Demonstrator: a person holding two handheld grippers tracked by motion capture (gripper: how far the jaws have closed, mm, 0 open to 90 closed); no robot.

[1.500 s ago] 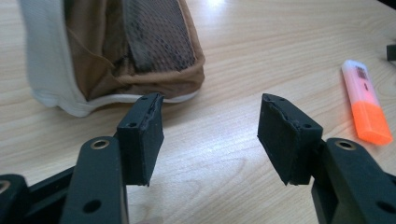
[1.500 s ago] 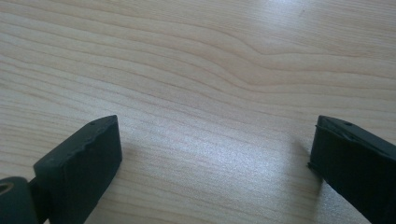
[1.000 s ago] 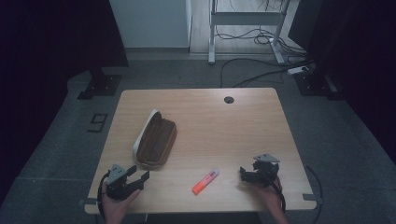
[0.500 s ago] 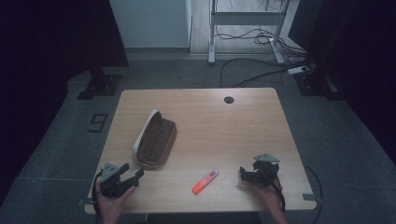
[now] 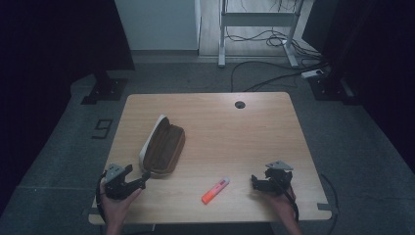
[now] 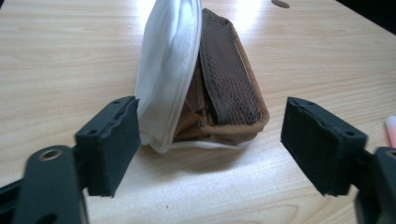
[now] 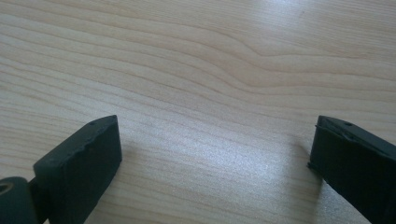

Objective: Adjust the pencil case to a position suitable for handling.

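Observation:
A brown pencil case [image 5: 163, 149] with a white lining lies unzipped on the left half of the wooden table [image 5: 235, 137]. My left gripper [image 5: 142, 177] sits at the case's near end. Its jaws have just been opening and now stand wide. In the left gripper view the case [image 6: 219, 88] lies just beyond the left gripper [image 6: 212, 149], and nothing is between the pads. An orange-pink highlighter [image 5: 216, 190] lies near the front edge. To its right, my right gripper [image 5: 257, 182] rests open; in its own view the right gripper [image 7: 215, 158] has bare wood between its jaws.
A round cable hole [image 5: 239, 104] sits at the table's far edge. The highlighter's pink tip [image 6: 390, 130] shows at the right edge of the left gripper view. Dark floor, cables and desk legs surround the table.
The left gripper's jaws have spread wider and the left hand has shifted slightly left. The right gripper, the case and the highlighter have stayed put.

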